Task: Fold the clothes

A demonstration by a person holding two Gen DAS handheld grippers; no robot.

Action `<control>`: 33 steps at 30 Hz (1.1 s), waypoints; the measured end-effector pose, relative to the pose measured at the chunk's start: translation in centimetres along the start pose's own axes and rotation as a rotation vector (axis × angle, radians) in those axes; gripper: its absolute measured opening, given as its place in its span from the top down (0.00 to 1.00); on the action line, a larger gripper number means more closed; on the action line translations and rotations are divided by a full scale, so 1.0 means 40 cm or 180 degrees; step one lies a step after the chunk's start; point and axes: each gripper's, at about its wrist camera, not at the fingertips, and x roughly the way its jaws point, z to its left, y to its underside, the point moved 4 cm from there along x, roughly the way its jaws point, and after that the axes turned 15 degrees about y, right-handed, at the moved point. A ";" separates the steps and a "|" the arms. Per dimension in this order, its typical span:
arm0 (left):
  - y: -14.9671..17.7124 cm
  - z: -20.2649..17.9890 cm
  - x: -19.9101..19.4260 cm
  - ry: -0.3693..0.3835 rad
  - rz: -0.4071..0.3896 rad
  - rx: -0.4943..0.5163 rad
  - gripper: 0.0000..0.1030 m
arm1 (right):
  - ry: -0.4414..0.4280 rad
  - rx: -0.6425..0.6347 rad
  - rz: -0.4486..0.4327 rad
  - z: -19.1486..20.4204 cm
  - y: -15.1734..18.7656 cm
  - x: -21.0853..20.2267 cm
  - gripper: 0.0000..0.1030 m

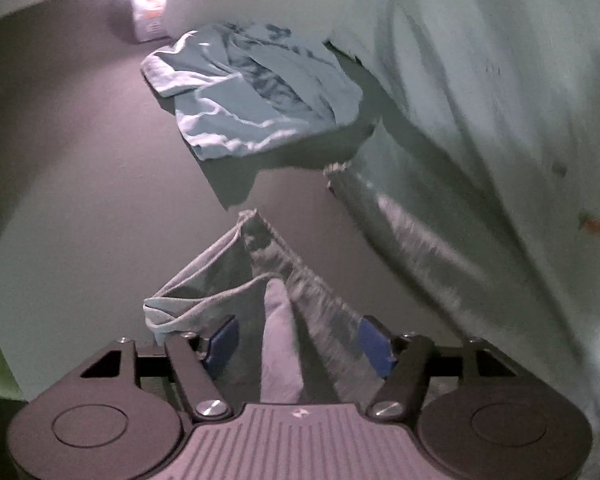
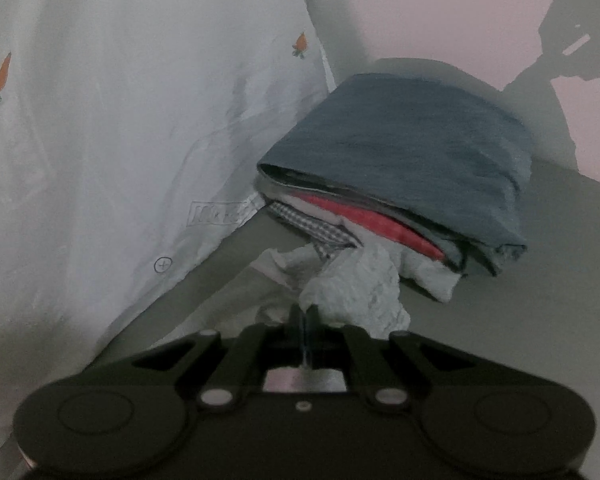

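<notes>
The left hand-held gripper (image 1: 298,338) has its blue pads spread, with a grey garment edge (image 1: 236,280) lying between them; whether the pads pinch it cannot be told. The right hand-held gripper (image 2: 305,314) is clamped on crinkled white cloth (image 2: 356,296) at lower centre. A large white carrot-print garment (image 2: 120,140) hangs across the left of the right view. A folded stack (image 2: 400,176) sits on the tabletop (image 2: 500,320) at centre right; a crumpled blue garment (image 1: 252,92) lies upper centre in the left view. Judged so, one piece is being lifted or spread for folding; next calls for squaring edges
</notes>
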 end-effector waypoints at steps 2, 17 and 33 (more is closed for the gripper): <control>0.010 0.001 0.025 -0.0218 0.0105 0.0150 0.30 | -0.0007 0.0057 0.0011 -0.016 0.004 0.001 0.99; -0.060 0.006 -0.139 -0.0452 -0.0571 -0.0068 0.99 | -0.0133 0.0620 -0.0077 -0.151 -0.001 -0.082 0.99; -0.216 0.033 -0.254 -0.0194 -0.1177 -0.0843 1.00 | -0.0191 0.1018 -0.0134 -0.226 -0.004 -0.108 0.99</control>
